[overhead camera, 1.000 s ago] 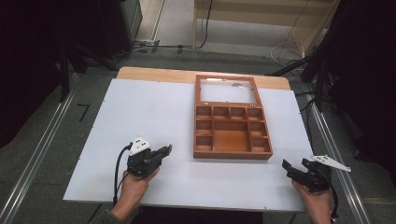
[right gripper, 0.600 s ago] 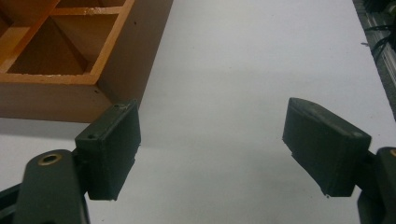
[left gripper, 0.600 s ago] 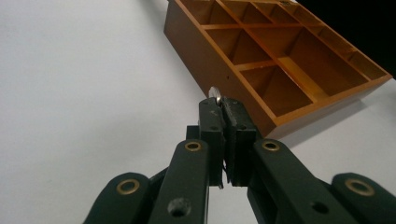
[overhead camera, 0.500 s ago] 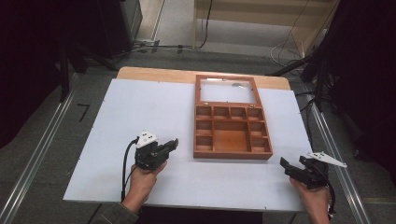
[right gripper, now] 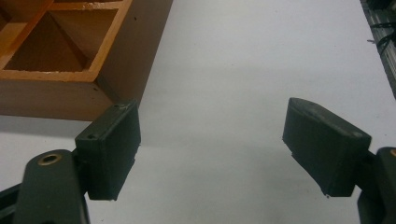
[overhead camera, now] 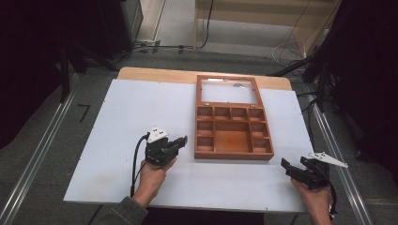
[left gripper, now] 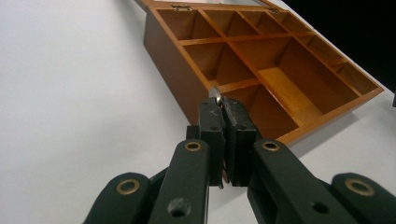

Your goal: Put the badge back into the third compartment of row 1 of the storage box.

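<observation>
A brown wooden box [overhead camera: 233, 154] with several open compartments lies on the white table, its glass-paned lid [overhead camera: 228, 91] folded flat behind it. My left gripper [overhead camera: 183, 139] hovers just off the box's front left corner and is shut on a small round silver piece [left gripper: 215, 93] that sticks up between the pads. In the left gripper view the box [left gripper: 261, 70] lies directly beyond the shut left gripper [left gripper: 226, 105]. My right gripper [overhead camera: 285, 164] stands open near the table's front right edge, with nothing between its fingers. In the right gripper view the box's front corner [right gripper: 79, 98] sits beside the right gripper [right gripper: 210, 135].
The white table top [overhead camera: 117, 122] has free room left of the box. A wooden strip [overhead camera: 155, 74] runs along its far edge. Metal rails [overhead camera: 42, 150] flank the table on the floor, and cables [overhead camera: 291, 51] lie at the back right.
My left gripper has moved right and a little forward, closer to the box's front left corner. The right gripper has shifted slightly forward and left.
</observation>
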`<state>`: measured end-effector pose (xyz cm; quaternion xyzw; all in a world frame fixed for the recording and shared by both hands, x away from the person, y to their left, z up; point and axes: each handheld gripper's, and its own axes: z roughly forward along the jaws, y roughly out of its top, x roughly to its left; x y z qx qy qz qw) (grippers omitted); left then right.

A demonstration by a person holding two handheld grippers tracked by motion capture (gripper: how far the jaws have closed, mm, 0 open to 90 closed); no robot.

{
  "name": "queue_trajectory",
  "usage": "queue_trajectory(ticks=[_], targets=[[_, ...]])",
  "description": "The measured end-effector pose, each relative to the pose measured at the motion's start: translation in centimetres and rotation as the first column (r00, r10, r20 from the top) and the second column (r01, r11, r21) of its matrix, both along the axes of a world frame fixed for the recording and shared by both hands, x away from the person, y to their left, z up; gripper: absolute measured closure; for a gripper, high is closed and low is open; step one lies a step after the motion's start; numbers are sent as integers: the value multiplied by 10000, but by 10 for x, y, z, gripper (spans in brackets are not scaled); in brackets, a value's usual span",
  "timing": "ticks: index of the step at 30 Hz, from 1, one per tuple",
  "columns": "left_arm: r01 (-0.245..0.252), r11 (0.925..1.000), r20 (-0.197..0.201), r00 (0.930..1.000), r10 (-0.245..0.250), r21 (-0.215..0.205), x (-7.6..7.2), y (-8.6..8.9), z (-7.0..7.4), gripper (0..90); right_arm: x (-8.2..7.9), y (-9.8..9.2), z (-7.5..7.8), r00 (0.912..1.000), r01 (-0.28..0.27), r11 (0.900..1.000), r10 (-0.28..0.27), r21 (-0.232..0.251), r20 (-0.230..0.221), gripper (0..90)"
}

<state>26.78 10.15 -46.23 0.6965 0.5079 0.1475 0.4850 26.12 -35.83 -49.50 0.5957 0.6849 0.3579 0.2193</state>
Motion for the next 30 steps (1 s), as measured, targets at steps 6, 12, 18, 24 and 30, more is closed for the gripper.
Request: queue_trajectory(ticks=[6,12,18,24,30], targets=[[109,9999,67,9999,-109,13,6,-10,4,881,0,1,0,10000,6,10000,-6,30,-6,174],[191,9998,113,9998,-192,75,12,-17,7,881,0,1,0,10000,-16,10000,16,31,-17,174],[268,9995,126,9996,-270,147,18,-25,9,881,-1,1,0,10000,-58,10000,58,8,-9,175],[363,9991,133,9992,-365,205,26,-36,13,881,-1,1,0,10000,-64,10000,64,26,-22,175],[508,9986,60,9987,-508,115,34,-48,16,881,-1,1,0,10000,-84,10000,84,46,-16,176]])
